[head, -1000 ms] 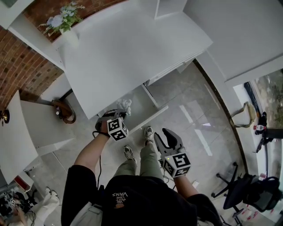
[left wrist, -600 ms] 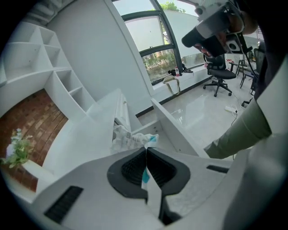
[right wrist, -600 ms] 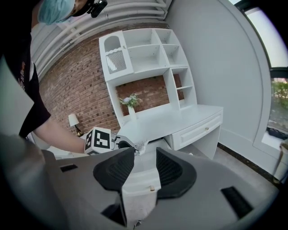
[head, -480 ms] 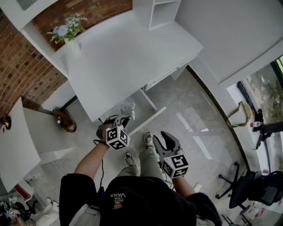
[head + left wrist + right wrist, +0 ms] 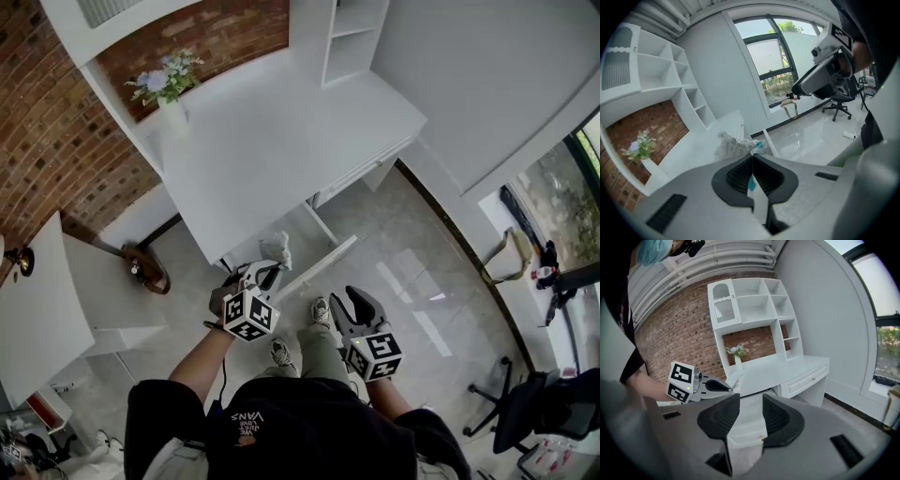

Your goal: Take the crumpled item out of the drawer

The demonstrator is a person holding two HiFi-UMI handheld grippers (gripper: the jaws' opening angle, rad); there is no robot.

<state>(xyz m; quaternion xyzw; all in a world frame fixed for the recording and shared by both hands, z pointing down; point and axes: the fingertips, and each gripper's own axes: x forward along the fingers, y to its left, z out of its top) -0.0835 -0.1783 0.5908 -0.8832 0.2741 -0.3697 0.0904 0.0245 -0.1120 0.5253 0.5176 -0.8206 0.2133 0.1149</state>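
looking along my left gripper, i see what the head view cannot: its jaws are pressed together on a thin tail of the crumpled item. a teal strip is pinched between the pads and the pale bulk is bunched just past the tips. from above, only the marker cube and the item's top show, with the item hanging over the open drawer, just in front of the desk edge.

my right gripper has its jaws apart with nothing between them. through the gap i see the white drawer front and its small knob. that view also catches the left gripper from the side, low against the desk.

a vase of flowers stands at the desk's far corner by the brick wall, and white shelves rise behind it. an office chair sits by the window. my shoes are on the floor below the drawer. each gripper's grey body blocks the lower part of its own view.

the item is whitish grey, creased and scrunched, partly see-through at its edges.
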